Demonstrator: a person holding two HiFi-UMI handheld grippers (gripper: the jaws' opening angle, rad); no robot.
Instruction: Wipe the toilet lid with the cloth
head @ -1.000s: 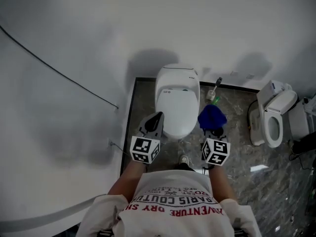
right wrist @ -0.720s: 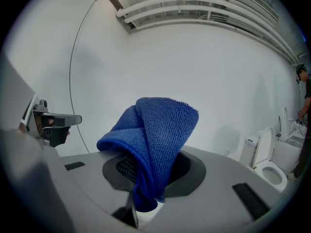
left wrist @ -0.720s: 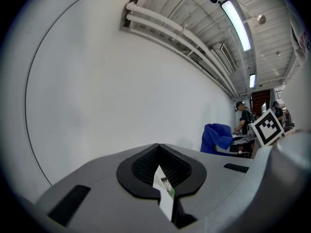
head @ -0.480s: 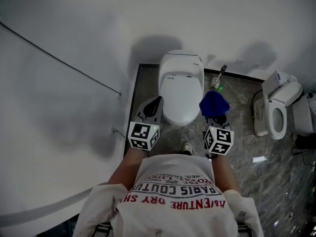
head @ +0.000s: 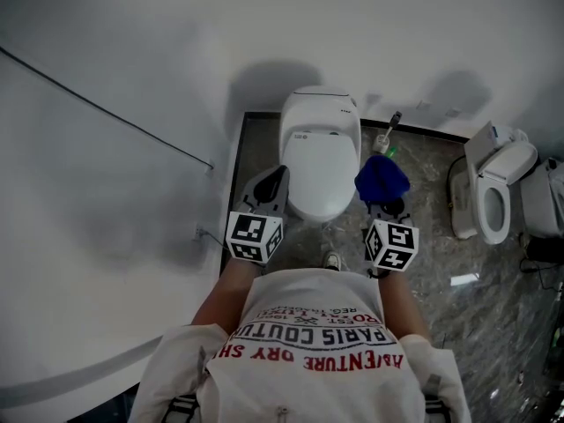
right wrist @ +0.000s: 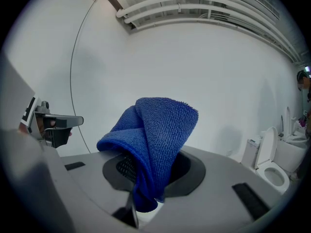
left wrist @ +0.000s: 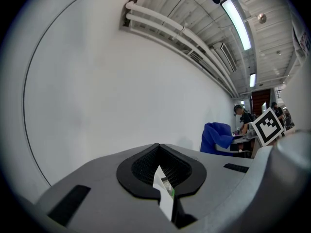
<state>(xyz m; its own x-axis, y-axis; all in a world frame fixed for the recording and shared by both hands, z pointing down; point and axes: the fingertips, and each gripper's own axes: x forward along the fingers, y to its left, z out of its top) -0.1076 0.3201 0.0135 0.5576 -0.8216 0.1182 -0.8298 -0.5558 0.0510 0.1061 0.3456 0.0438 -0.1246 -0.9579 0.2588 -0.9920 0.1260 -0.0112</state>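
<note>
Right gripper (head: 386, 208): jaws clamped on folded blue cloth (head: 382, 179), bunched up over the tips. Left gripper (head: 278, 181): jaws pressed together, nothing between. Held low at either side of closed white toilet lid (head: 320, 167); cloth just right of lid.

The left gripper (left wrist: 159, 165) fills the lower half of the view. Its grey jaws are drawn together, with only a thin wedge between the black pads (left wrist: 141, 166), and a sliver of white and green shows through that wedge. Behind it rises a plain white wall (left wrist: 121, 91) crossed by a thin dark cable (left wrist: 30, 89). White pipes (left wrist: 180, 33) run along the ceiling beside a strip light (left wrist: 237, 16). At the right a blue cloth (left wrist: 217, 138) hangs bunched, just beside the right gripper's marker cube (left wrist: 267, 125). A person (left wrist: 241, 118) stands far behind.
</note>
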